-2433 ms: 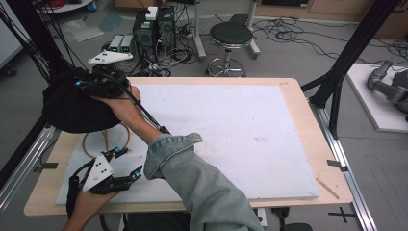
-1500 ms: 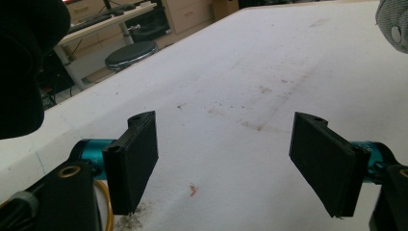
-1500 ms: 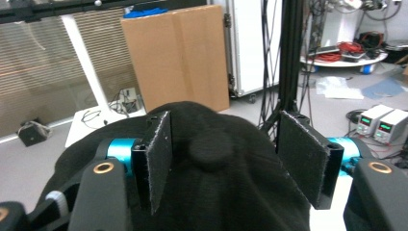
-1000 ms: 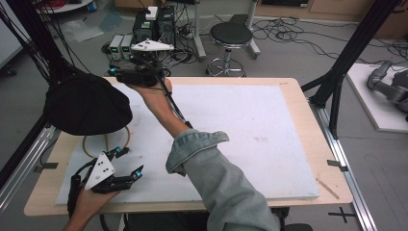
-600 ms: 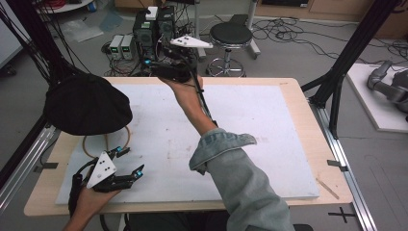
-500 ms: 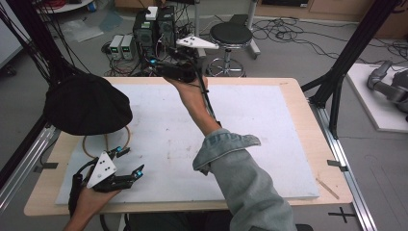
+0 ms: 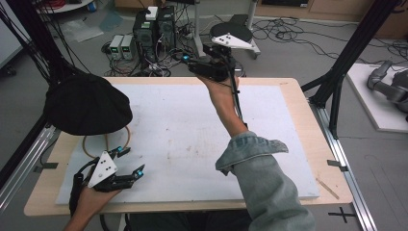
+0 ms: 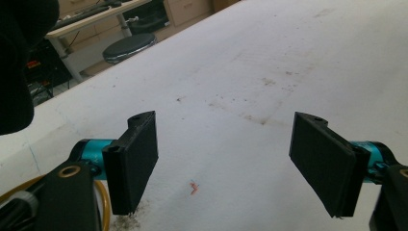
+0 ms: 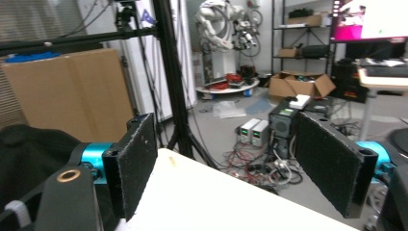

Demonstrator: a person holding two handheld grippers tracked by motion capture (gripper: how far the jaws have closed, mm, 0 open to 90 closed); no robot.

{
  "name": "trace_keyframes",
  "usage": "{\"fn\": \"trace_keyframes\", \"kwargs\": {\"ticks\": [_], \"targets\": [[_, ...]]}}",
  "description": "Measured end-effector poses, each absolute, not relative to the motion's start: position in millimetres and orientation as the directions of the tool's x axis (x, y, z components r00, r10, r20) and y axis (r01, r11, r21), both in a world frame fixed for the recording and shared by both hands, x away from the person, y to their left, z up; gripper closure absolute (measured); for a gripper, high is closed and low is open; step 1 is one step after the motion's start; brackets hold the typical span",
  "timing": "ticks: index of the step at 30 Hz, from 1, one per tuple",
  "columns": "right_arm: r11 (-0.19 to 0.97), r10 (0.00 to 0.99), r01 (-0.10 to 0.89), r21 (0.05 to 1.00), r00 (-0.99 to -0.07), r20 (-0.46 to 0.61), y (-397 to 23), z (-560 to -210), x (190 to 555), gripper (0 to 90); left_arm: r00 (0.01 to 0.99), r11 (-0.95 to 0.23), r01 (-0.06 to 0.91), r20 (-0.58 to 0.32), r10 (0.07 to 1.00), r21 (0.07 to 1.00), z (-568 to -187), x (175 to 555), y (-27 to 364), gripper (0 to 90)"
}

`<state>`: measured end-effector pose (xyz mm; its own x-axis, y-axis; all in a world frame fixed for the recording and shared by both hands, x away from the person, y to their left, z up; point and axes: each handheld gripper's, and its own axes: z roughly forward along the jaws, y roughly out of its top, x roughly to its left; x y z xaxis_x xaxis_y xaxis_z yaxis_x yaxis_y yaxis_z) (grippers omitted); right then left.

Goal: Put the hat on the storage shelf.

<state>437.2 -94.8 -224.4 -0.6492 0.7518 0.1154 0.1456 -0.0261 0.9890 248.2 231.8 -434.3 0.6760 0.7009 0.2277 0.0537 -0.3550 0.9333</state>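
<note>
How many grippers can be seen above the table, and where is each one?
2. The left gripper rests open at the table's near-left corner; the right gripper is held open, raised over the far edge.

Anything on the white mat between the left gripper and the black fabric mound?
In the high view, a tan cord loop lies between the left gripper and the black fabric mound, partly tucked under it.

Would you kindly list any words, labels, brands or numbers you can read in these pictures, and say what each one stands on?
None can be read.
Small red mark on the white table sheet: a scribble, not letters.
Bright pink and white screen: too blurred to read.
Two pale grey boxes with green displays on the floor: digits too small to read.
</note>
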Motion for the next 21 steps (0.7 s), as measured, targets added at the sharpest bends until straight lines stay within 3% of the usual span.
{"fn": "trace_keyframes", "kwargs": {"ticks": [21], "targets": [[-0.030,0.854,0.152,0.988,-0.509,0.104,-202,-256,404,23.7,0.681,-0.356,0.053,0.227,0.696,0.933,-435,252,228,25.6]]}}
